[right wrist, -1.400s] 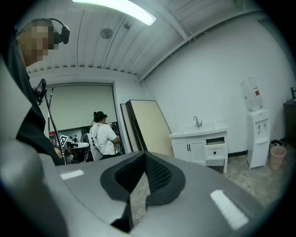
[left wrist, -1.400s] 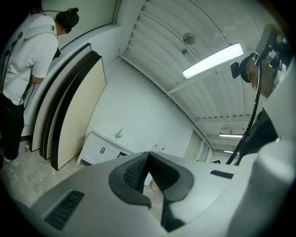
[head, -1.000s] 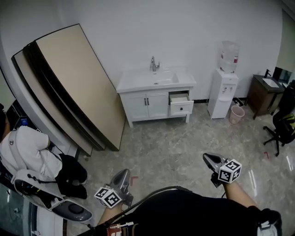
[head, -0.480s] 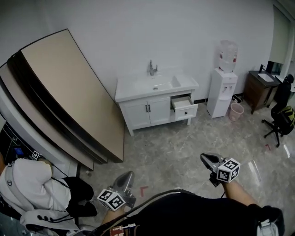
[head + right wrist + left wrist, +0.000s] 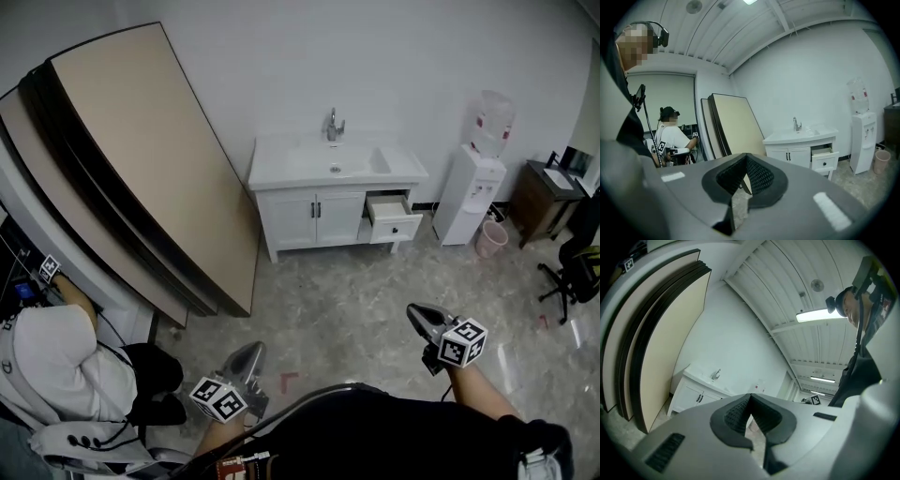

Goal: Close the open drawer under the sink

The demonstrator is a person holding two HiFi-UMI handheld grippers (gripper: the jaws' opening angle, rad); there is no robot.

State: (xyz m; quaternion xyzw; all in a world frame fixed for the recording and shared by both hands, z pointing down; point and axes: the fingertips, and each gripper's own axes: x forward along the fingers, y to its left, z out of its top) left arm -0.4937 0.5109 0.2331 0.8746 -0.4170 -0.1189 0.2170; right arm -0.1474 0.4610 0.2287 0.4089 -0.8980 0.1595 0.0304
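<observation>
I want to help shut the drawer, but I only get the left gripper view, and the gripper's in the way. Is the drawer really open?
Observer: Yes. The head view shows the drawer pulled out at the right end of the sink cabinet.
Operator: Are we near enough to push it?
Observer: No. A wide stretch of floor lies between the drawer and the right gripper.
Operator: Is that gripper holding anything?
Observer: No. Its own view shows the jaws together with nothing between them.
</observation>
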